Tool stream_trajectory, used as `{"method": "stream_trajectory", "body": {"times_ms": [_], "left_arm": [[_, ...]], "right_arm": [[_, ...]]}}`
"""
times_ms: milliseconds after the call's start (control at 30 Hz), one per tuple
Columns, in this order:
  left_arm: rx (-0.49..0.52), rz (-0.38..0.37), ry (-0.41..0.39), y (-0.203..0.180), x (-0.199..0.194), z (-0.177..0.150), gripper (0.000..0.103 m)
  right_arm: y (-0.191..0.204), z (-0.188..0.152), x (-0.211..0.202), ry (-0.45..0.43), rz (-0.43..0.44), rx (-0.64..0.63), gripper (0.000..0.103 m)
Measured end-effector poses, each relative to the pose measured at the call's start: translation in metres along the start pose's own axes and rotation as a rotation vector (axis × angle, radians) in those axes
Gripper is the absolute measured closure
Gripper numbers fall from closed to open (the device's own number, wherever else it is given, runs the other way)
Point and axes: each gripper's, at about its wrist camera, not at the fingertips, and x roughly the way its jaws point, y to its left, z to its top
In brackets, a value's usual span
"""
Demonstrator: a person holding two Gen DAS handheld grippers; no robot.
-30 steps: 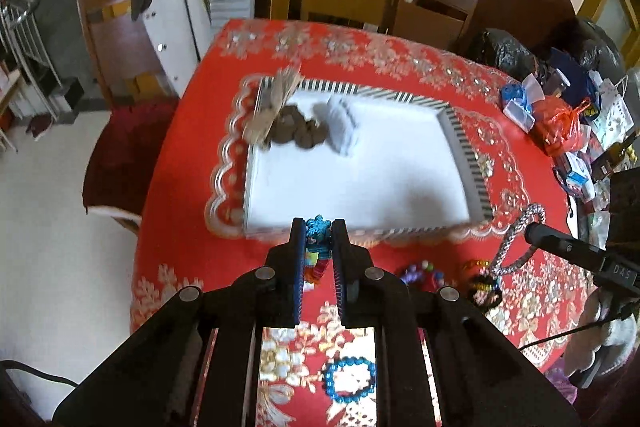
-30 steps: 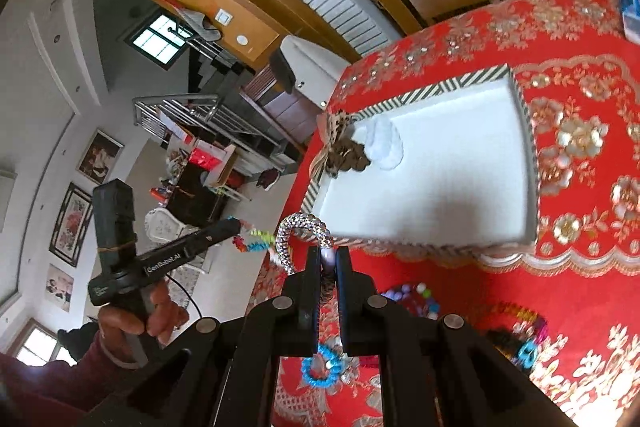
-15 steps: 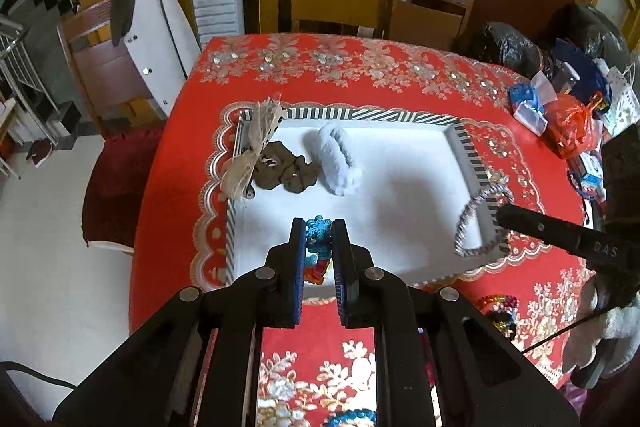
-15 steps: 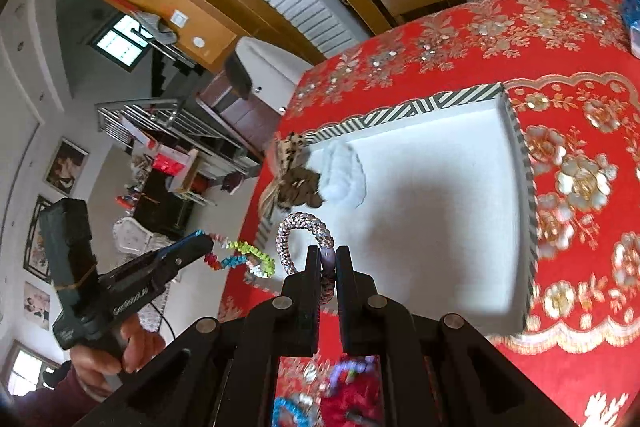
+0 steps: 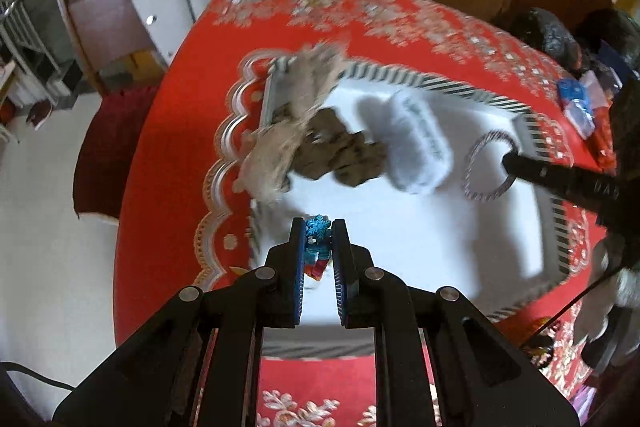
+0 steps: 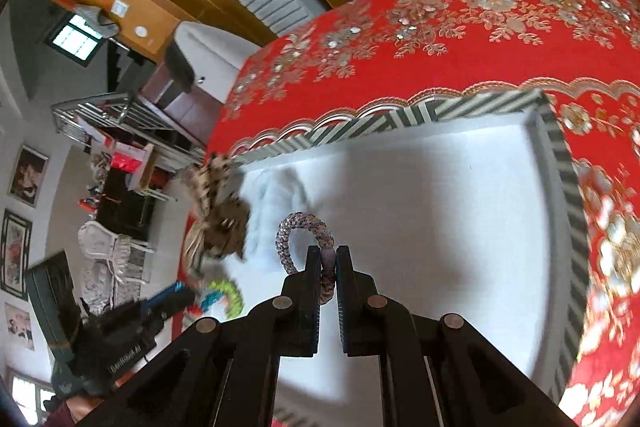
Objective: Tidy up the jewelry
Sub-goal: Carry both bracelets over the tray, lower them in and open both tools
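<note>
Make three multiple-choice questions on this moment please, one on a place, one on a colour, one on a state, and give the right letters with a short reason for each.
1. Where does the white fluffy band lie?
A. inside the striped-rim tray
B. on the red tablecloth outside the tray
C. on a chair

2. What colour is the snowflake bead at the top of the beaded bracelet in the left gripper?
A. yellow
B. blue
C. black

3. How does the right gripper stand?
A. wide open and empty
B. shut on the silver braided bracelet
C. shut on the white fluffy band

Answers:
1. A: it rests on the white floor of the tray, beside the brown pieces.
2. B: the snowflake between the fingers is bright blue.
3. B: its fingers pinch the silver braided bracelet, whose loop stands out over the tray.
</note>
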Motion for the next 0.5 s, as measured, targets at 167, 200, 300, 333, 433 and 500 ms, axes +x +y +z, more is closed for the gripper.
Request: {"method": "stream_trajectory", "body": {"times_ms": [167,200,300,333,433,500], "left_arm": [[-0.009,0.005,0.032,0.006,0.020,0.002,0.092],[-0.010,0.003,0.034,0.005,0.022,0.003,0.092],[-0.014,-0.004,0.041,0.004,0.029,0.005,0.092],[-0.014,-0.006,0.042,0.004,0.031,0.005,0.092],[-0.013,-0.021,0.047,0.003,0.033,0.007,0.092],[-0.025,-0.055,0.044,0.004,0.031,0.009,0.088]], "right_arm": [[-0.010,0.021,0.028,0.011,-0.070,0.022,0.097],[-0.011,0.023,0.031,0.010,-0.072,0.028,0.097],[-0.015,0.027,0.040,0.009,-0.091,0.043,0.097],[-0.017,0.028,0.042,0.009,-0.095,0.047,0.097],[-0.020,0.029,0.041,-0.001,-0.104,0.058,0.085],[-0.021,0.028,0.034,-0.027,-0.102,0.060,0.071]]}}
